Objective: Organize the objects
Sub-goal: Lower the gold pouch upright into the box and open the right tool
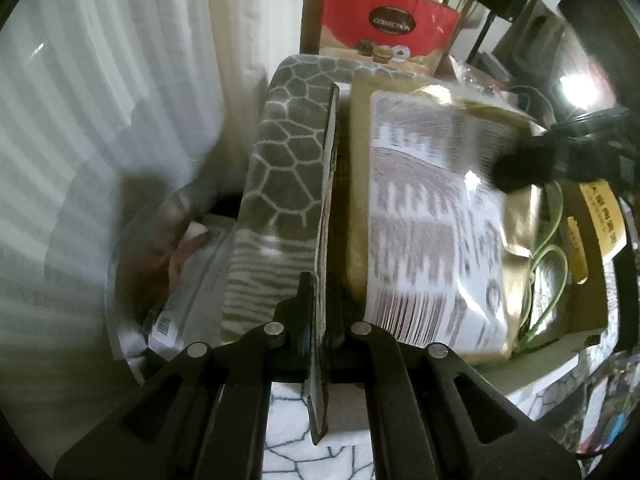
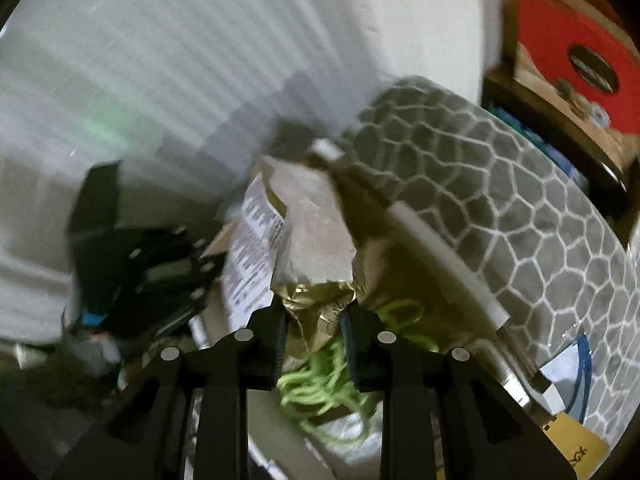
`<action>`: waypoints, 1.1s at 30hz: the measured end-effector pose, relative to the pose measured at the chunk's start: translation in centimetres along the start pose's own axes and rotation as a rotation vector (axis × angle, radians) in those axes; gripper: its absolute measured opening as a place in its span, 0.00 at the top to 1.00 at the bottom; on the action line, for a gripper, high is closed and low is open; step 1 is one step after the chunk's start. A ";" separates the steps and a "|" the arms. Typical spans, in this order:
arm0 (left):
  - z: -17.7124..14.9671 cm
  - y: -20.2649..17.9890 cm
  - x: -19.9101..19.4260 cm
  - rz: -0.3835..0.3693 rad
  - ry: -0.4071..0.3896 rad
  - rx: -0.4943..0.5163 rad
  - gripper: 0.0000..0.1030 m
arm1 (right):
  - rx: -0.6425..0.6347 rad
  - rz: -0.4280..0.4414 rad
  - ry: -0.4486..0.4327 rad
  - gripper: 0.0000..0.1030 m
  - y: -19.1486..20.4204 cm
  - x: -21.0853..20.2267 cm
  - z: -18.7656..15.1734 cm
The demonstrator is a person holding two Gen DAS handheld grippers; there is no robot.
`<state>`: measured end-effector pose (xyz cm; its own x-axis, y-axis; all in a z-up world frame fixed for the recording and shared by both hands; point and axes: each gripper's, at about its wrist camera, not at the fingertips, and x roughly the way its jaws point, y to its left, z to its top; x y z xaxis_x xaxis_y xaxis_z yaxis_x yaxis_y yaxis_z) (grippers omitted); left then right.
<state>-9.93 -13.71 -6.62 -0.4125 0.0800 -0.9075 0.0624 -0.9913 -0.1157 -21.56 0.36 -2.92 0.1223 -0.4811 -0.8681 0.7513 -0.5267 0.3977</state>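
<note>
My left gripper (image 1: 322, 300) is shut on the edge of a grey mat with a white cracked-stone pattern (image 1: 288, 160), held upright beside a gold package with a printed white label (image 1: 432, 216). The mat also shows in the right wrist view (image 2: 520, 208). My right gripper (image 2: 314, 320) is shut on the crumpled gold corner of the package (image 2: 316, 248). The right gripper shows as a dark blur at the package's far right in the left wrist view (image 1: 560, 160). The left gripper appears blurred at the left of the right wrist view (image 2: 160, 264).
A red chocolate box (image 1: 384, 28) stands behind the mat. A cardboard box (image 1: 592, 272) holds the package and a coiled green cord (image 2: 324, 384). White ribbed curtain (image 1: 100, 120) fills the left. Dark furniture (image 1: 520, 12) stands at the back right.
</note>
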 end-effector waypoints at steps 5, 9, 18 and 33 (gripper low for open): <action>0.0 0.6 -0.1 -0.014 -0.005 -0.031 0.91 | 0.092 -0.059 -0.031 0.66 -1.3 2.0 0.2; -0.1 1.3 0.0 -0.022 -0.009 -0.052 0.81 | 0.104 -0.103 -0.036 0.54 -1.2 3.7 -0.9; 0.1 1.7 0.1 -0.007 -0.011 -0.061 0.75 | 0.190 -0.082 -0.206 0.42 -1.8 -2.1 -2.0; 0.2 2.1 0.1 -0.044 -0.007 -0.071 0.78 | 0.321 -0.289 -0.262 0.42 -2.0 -11.2 -9.8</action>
<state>-9.98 -15.82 -6.85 -0.4225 0.1224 -0.8980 0.1078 -0.9770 -0.1839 -18.12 13.65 3.06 -0.2592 -0.4216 -0.8689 0.4883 -0.8335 0.2587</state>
